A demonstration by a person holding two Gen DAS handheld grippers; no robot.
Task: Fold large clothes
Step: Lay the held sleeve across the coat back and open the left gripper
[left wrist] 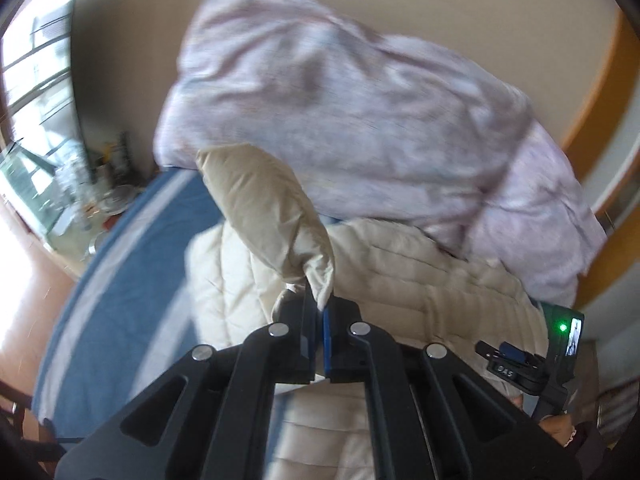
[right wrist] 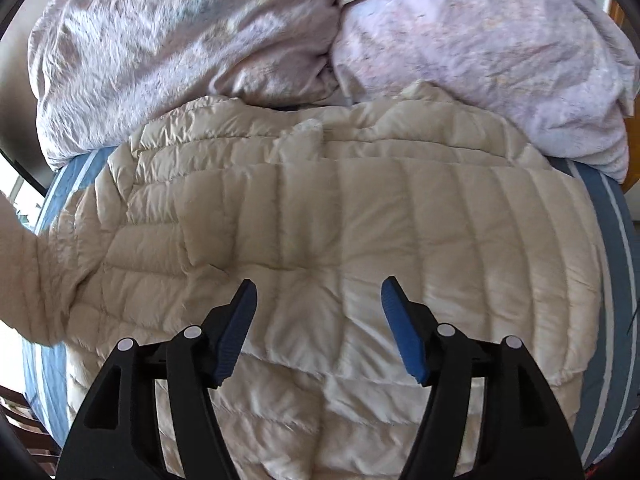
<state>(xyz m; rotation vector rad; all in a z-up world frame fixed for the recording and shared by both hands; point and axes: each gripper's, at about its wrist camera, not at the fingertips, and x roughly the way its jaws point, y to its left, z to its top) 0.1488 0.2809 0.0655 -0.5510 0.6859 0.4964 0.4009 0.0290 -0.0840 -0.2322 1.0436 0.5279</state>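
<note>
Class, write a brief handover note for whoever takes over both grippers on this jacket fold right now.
Left gripper: shut on the sleeve cuff of the cream puffer jacket, sleeve lifted.
Right gripper: open, empty, above the jacket body.
Jacket lies spread on the blue striped bed, just in front of the pink duvet.
Done: sleeve picked up.
Left: lay the sleeve across the body, likely fold the other side, then halve it.
</note>
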